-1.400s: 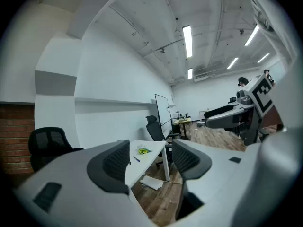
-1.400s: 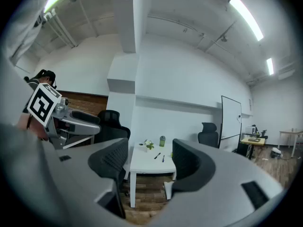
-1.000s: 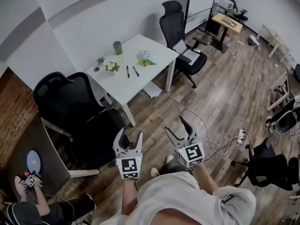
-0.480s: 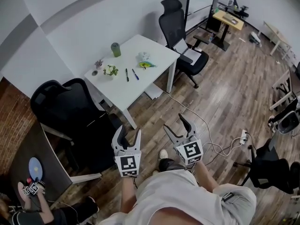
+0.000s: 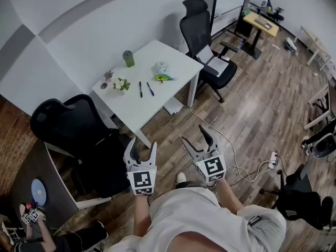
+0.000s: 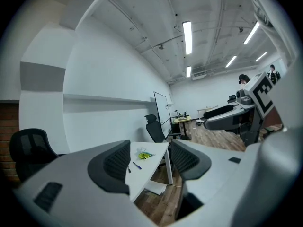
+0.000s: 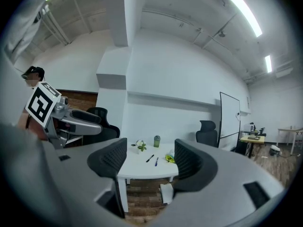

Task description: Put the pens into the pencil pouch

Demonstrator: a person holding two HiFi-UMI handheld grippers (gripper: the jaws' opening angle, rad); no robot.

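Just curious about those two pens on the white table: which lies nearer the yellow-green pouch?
The blue pen; the black pen lies farther from the pouch, toward the small plant.

Counts on the white table (image 5: pixel 137 112)
Two pens (image 5: pixel 140 89) were there, beside one pencil pouch (image 5: pixel 163 78), one green cup (image 5: pixel 128 58) and one small plant (image 5: pixel 122 84).

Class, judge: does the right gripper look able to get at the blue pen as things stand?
Probably not yet. The right gripper, jaws open, hangs over the wooden floor well short of the white table where the blue pen lies. Nothing blocks the way; a step closer seems needed.
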